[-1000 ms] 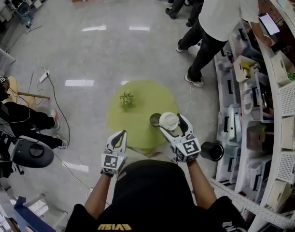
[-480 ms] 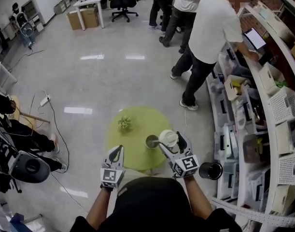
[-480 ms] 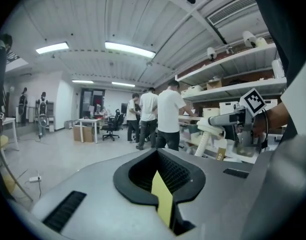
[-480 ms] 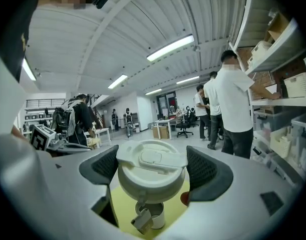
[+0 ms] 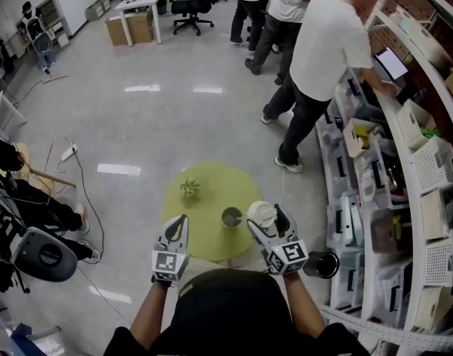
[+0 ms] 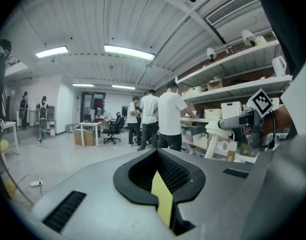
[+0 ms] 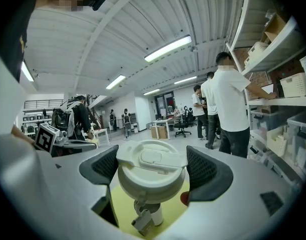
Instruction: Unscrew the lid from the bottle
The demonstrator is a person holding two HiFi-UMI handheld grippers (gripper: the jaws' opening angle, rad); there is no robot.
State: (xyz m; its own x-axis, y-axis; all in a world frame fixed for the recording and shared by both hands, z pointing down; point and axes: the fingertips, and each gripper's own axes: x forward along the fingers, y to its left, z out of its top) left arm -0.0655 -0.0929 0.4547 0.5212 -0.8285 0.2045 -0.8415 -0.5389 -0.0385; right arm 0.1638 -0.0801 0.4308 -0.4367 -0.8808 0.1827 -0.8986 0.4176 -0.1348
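R gripper [image 5: 265,215] is clamping the white lid [image 7: 151,168] btwn its jaws, off the bottle [image 5: 231,217], which is standing open on the green table [image 5: 211,236] just at the lid's 9 o'clock, w/ a small plant [image 5: 189,190] at the bottle's 10, while L gripper [image 5: 178,225] is hovering at the table's 7 o'clock edge, jaws pressed together, nothing btwn them.

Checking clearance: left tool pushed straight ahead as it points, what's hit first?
Looks free: the shut left tool faces open floor; only standing people far off, depth unclear.
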